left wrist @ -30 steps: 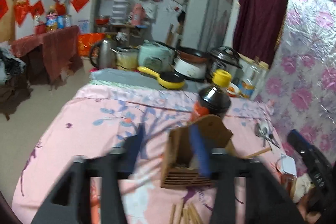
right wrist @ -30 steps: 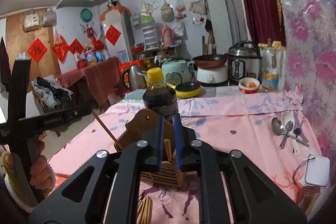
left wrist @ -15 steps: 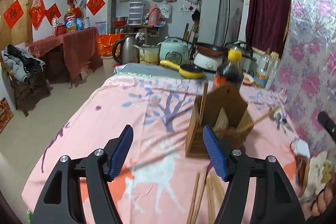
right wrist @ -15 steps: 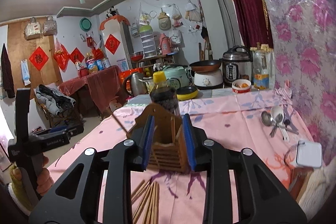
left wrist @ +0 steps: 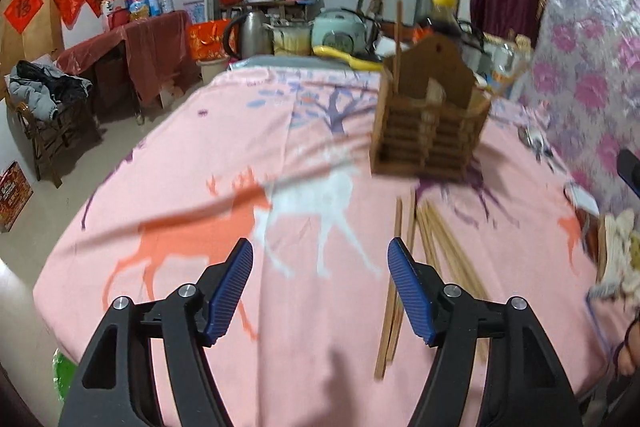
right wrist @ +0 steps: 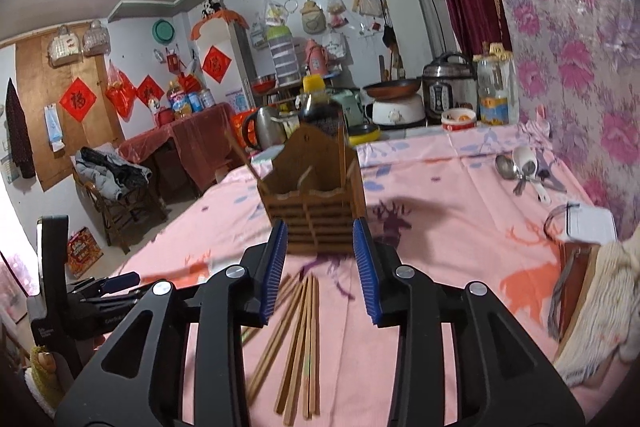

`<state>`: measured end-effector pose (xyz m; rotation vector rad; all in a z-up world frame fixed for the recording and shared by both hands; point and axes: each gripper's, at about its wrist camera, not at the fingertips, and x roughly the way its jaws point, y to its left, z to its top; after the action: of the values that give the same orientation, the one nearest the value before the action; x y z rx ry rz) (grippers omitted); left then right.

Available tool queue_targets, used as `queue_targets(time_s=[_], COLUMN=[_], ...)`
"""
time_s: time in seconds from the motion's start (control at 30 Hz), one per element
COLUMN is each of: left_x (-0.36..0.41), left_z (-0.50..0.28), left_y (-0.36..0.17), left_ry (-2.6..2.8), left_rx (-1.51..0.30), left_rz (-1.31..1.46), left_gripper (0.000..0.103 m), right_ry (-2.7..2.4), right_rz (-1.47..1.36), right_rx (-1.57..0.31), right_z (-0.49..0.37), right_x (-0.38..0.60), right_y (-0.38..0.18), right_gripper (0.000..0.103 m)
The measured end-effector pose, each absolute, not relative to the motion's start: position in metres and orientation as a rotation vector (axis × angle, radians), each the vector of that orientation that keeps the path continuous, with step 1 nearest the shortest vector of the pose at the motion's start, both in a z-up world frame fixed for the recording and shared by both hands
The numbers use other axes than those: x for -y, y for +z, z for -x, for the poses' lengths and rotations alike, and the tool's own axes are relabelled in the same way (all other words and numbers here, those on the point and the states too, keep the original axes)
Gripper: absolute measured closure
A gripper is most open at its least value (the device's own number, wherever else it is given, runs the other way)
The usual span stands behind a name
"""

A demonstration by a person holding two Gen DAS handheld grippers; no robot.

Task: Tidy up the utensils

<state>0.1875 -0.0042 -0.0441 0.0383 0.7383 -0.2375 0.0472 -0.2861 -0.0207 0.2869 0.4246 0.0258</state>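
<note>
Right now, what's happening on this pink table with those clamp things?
A person holds a two-finger tool in each hand to sort utensils. Both the left gripper and right gripper are open and empty. Loose chopsticks lie on the tablecloth in front of a wooden holder; spoons wait farther right.

Both wrist views face the wooden holder (left wrist: 430, 131) (right wrist: 316, 203) from nearby.
</note>
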Motion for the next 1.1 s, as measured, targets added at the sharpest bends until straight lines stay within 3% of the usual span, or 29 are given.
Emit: queue_targets(time_s=[0.37, 0.63, 0.7, 0.87, 0.93, 0.97, 1.1], left_x=[0.017, 0.022, 0.025, 0.027, 0.025, 0.024, 0.016], left_z=[-0.139, -0.149, -0.150, -0.154, -0.155, -0.157, -0.160], left_y=[-0.104, -0.126, -0.129, -0.131, -0.131, -0.130, -0.129], left_ry=[-0.330, -0.354, -0.369, -0.376, -0.367, -0.359, -0.333], left_rx=[-0.829, -0.875, -0.883, -0.873, -0.871, -0.872, -0.881], left_rz=[-0.142, -0.143, -0.147, -0.153, -0.149, -0.147, -0.119], left_gripper=[0.034, 0.038, 0.051, 0.068, 0.082, 0.093, 0.095], right_ry=[0.024, 0.021, 0.021, 0.026, 0.026, 0.025, 0.024], right_rz=[-0.311, -0.321, -0.321, -0.320, -0.318, -0.317, -0.316], right_rx=[-0.524, -0.573, -0.583, -0.601, -0.607, -0.612, -0.633], right_z=[-0.026, -0.027, -0.029, -0.032, -0.032, -0.033, -0.032], right_x=[0.284, 0.285, 0.285, 0.284, 0.284, 0.284, 0.284], right_y=[-0.065, -0.084, -0.087, -0.093, -0.095, -0.097, -0.104], right_gripper=[0.065, 0.064, 0.064, 0.064, 0.064, 0.064, 0.064])
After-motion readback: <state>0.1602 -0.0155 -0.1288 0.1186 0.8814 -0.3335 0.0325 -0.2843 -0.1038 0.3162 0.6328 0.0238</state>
